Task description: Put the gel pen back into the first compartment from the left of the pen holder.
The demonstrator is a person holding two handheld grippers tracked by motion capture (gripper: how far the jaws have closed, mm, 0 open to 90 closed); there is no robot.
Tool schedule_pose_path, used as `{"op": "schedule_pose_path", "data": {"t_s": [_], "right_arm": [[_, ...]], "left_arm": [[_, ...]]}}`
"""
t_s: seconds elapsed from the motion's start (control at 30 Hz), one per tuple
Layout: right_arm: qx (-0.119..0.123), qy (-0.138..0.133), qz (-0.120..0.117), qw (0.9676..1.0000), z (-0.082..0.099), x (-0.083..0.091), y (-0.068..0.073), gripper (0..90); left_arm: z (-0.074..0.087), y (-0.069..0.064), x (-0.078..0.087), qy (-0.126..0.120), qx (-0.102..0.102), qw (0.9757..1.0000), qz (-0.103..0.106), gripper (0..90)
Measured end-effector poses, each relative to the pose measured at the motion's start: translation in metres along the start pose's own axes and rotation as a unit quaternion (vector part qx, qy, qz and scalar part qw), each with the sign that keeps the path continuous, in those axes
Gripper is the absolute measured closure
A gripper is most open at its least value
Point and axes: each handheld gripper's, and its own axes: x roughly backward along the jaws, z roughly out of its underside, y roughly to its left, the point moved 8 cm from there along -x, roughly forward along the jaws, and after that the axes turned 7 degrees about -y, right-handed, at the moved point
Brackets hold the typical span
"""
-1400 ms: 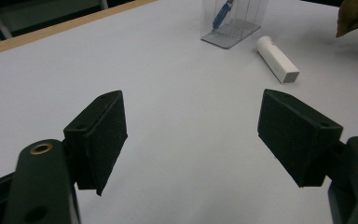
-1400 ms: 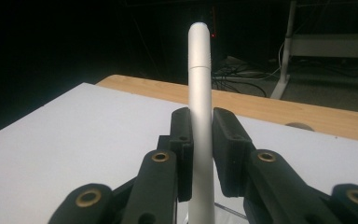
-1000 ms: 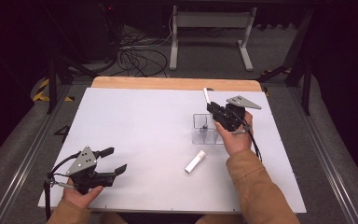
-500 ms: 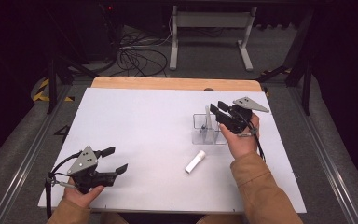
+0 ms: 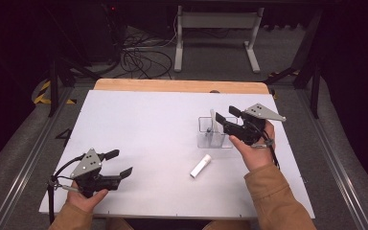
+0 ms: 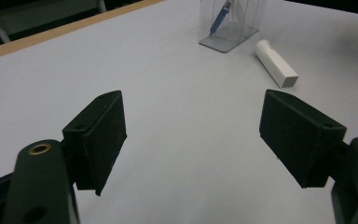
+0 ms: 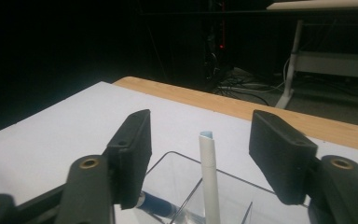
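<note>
On the white matte table top (image 5: 148,129), seen from the high view, a clear plastic box-shaped holder (image 5: 214,132) stands right of the middle, and a slim white pen (image 5: 212,120) leans upright inside it. The right gripper (image 5: 226,123) hangs just beside the holder on its right; its jaws have just been opening and stand apart, not touching the pen. A short white cylindrical cap (image 5: 200,166) lies flat on the table, near the holder on the person's side. The left gripper (image 5: 119,163) rests well apart at the near left corner, jaws spread with nothing between them. Behind the table are a light wooden edge strip (image 5: 172,86), black cables (image 5: 139,55) on the floor and a grey metal stand (image 5: 215,24).

In the left gripper view, the two black padded jaws stand wide above bare table; beyond them are the holder (image 6: 230,23), with a blue pen (image 6: 220,17) in it, and the cap (image 6: 276,62), which has a square end.

In the right gripper view, the white pen (image 7: 209,177) stands between the open jaws with a clear gap on each side, its tip pale blue. The holder's rim (image 7: 191,163) is below, with the blue pen (image 7: 156,204) inside. No writing can be read.
</note>
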Motion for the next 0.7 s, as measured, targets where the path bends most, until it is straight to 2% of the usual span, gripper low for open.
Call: {"op": "schedule_pose_path", "data": {"t_s": [0.17, 0.27, 0.5, 0.6, 0.7], "right_arm": [[0.014, 0.008, -0.013, 0.9998, 0.001, 0.009, 0.004, 29.5], [0.024, 0.009, -0.024, 0.9994, 0.003, 0.014, 0.006, 27.8], [0.030, 0.014, -0.047, 0.9983, 0.008, 0.026, 0.012, 24.5], [0.038, 0.023, -0.048, 0.9979, 0.014, 0.033, 0.012, 23.6], [0.036, 0.036, -0.047, 0.9976, 0.023, 0.040, 0.011, 23.2]], "left_arm": [[-0.002, -0.002, -0.002, 0.000, 0.000, 1.0000, 0.002, 20.2], [-0.005, -0.002, -0.003, -0.004, -0.002, 1.0000, -0.005, 17.5], [-0.010, -0.005, -0.005, 0.001, 0.016, 0.9999, 0.005, 13.1], [-0.011, -0.006, -0.007, 0.005, 0.014, 0.9999, 0.008, 10.3], [-0.013, -0.009, -0.010, 0.010, 0.010, 0.9998, 0.011, 7.9]]}}
